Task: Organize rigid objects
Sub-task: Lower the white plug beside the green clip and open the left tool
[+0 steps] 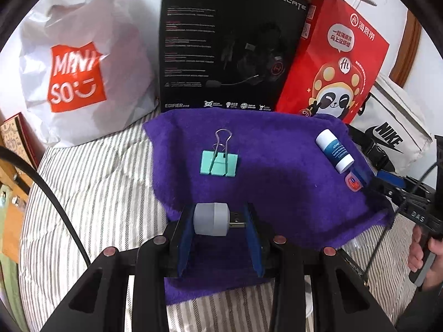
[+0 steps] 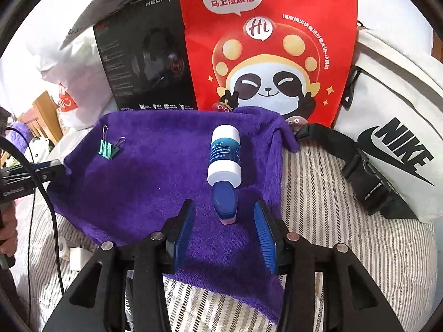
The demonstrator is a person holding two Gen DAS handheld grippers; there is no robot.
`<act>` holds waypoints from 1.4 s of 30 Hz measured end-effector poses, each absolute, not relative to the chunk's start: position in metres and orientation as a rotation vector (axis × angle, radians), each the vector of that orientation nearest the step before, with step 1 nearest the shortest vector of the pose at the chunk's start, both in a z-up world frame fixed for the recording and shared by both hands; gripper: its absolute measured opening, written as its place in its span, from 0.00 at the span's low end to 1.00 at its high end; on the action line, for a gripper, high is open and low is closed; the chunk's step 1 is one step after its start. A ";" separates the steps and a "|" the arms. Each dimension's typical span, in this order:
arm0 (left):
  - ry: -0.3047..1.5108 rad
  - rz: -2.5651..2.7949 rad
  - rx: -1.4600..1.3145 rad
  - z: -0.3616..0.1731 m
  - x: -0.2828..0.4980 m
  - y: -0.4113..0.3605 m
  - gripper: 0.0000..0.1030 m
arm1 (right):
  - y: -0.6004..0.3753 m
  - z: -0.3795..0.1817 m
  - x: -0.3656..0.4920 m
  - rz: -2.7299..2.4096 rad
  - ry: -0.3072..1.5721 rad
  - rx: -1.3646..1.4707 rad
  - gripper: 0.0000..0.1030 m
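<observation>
At the far left of the bed (image 1: 91,182), with its striped cover, a white Miniso bag (image 1: 83,63) leans at the back edge. Next to it stands a black headset box (image 1: 229,47), then a red panda bag (image 2: 271,47), and at the far right a white Nike bag (image 2: 393,127).

A purple towel (image 1: 277,166) lies spread over the bed in front of these. On its left part, toward the back, sits a mint-green binder clip (image 1: 219,162) with its wire handles pointing to the back edge.

The left claw (image 1: 218,218) is at the towel's front edge, its blue pads on either side of a grey USB night light (image 1: 211,219). The light lies crosswise, plug toward the right pad; the claw is clenched on it.

Further right, near the towel's right edge, lies a white and blue balm tube (image 2: 224,156), its long axis running front to back. Just in front of it, touching its near end, lies a small blue object with a pink end (image 2: 224,199); what it is cannot be told.

The right claw (image 2: 224,215) is spread wide, released, with the small blue object between its pads (image 2: 264,238) and touching neither.
</observation>
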State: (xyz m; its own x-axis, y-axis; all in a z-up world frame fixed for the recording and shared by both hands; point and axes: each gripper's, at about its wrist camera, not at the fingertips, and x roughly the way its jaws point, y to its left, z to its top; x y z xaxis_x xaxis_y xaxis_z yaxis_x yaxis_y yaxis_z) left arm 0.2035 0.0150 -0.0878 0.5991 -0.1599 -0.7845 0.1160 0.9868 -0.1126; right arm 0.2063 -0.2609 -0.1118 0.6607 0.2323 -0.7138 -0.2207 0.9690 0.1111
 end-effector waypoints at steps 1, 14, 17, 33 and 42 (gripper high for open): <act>0.915 -0.161 -0.050 -0.088 0.206 0.014 0.33 | -0.261 -0.111 0.206 0.258 0.807 0.019 0.43; 0.993 -0.174 -0.021 -0.116 0.246 -0.001 0.33 | -0.259 -0.111 0.205 0.268 0.807 0.022 0.43; 1.005 -0.162 -0.001 -0.123 0.251 -0.003 0.33 | -0.258 -0.113 0.205 0.267 0.812 0.017 0.43; 1.006 -0.158 0.061 -0.129 0.261 -0.014 0.33 | -0.254 -0.118 0.205 0.277 0.827 0.000 0.43; 1.013 -0.170 0.067 -0.127 0.248 -0.016 0.46 | -0.255 -0.118 0.204 0.280 0.827 0.003 0.43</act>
State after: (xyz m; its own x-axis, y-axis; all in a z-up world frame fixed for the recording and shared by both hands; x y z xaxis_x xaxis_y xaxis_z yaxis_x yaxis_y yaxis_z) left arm 0.2484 -0.0159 -0.1270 0.5176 -0.1103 -0.8485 0.1728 0.9847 -0.0226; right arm 0.2040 -0.2547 -0.1181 0.6421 0.2471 -0.7257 -0.2448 0.9632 0.1114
